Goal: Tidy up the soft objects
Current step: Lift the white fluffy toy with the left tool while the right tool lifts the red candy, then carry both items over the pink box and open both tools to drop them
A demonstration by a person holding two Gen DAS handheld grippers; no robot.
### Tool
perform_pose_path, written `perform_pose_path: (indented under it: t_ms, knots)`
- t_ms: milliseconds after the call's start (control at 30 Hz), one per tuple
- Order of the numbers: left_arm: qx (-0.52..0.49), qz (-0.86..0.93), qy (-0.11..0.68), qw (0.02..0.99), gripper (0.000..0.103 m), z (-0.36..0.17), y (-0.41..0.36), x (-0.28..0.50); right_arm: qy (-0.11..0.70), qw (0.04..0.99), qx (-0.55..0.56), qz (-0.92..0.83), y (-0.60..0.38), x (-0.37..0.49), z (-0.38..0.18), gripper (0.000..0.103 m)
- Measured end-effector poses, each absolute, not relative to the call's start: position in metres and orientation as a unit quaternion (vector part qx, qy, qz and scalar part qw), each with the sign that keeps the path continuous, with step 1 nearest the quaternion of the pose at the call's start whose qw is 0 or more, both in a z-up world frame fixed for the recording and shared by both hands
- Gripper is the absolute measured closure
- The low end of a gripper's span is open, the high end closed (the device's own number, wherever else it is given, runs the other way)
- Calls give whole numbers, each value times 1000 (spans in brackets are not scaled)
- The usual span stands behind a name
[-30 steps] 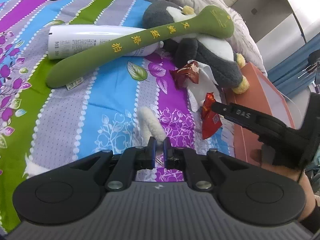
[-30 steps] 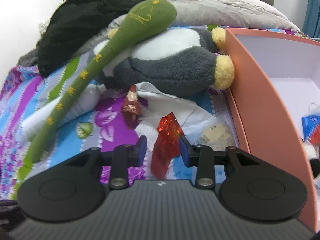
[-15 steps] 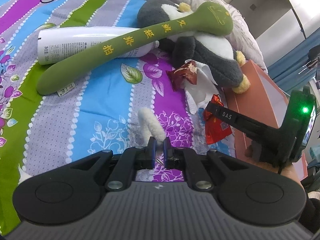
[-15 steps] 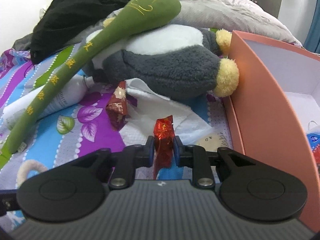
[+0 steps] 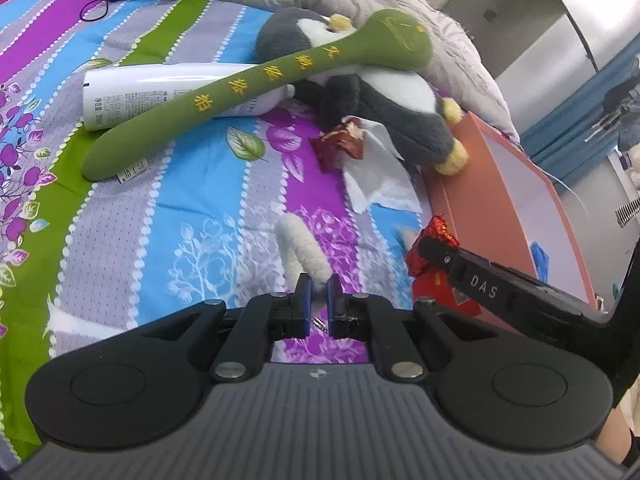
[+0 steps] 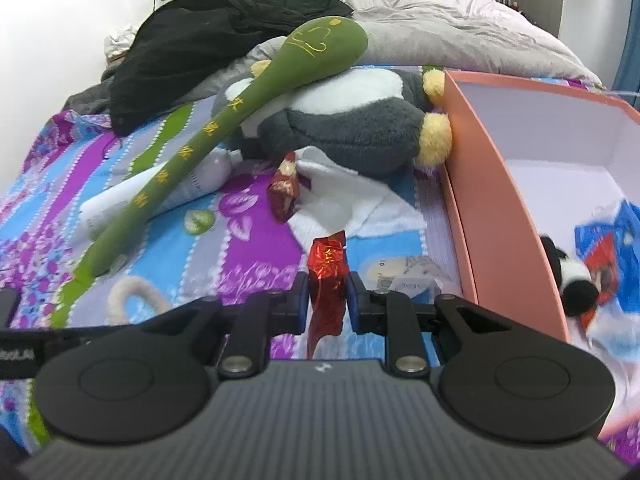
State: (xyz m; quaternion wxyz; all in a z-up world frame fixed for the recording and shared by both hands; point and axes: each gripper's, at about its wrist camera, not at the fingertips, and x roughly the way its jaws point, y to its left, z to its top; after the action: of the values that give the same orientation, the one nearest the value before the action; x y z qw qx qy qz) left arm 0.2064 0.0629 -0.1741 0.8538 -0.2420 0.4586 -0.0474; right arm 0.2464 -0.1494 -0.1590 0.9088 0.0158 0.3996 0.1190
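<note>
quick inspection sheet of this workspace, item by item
surface: bed with striped floral sheet.
job's things: penguin plush lying against pink box; green plush stick laid across it; fluffy white ring.
clutter: white bottle, brown candy wrapper, white cloth, black garment.
grippers: left tool shut on the fluffy white ring; right tool shut on red foil packet.
cables: nothing seen.
surroundings: grey duvet, blue curtain.
</note>
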Motion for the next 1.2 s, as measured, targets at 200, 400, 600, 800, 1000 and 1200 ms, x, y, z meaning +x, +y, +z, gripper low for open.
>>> perform_pose_path:
  t_ms: [200, 400, 600, 800, 1000, 1200]
  knots:
    - [-235, -58, 453, 858, 94, -164, 53, 183, 433, 888, 63, 142, -160, 220, -167, 79]
    - [-236, -56, 456, 856, 94, -164, 51, 155, 455, 875, 69, 150, -160, 193, -178, 79]
    - [-230, -58, 463, 854, 94, -165, 49, 139, 448, 878, 63, 155, -160, 181, -169, 79]
    - [-216, -68, 455, 861, 94, -149, 42, 139, 424, 890, 64, 159, -166, 178, -136, 79]
    - [-188, -84, 437, 875, 94, -115, 28, 153, 389, 905, 61, 161, -180, 182, -90, 79]
    - [-169, -106, 418, 886, 94, -79, 10, 173, 352, 922, 56, 153, -200, 189, -46, 79]
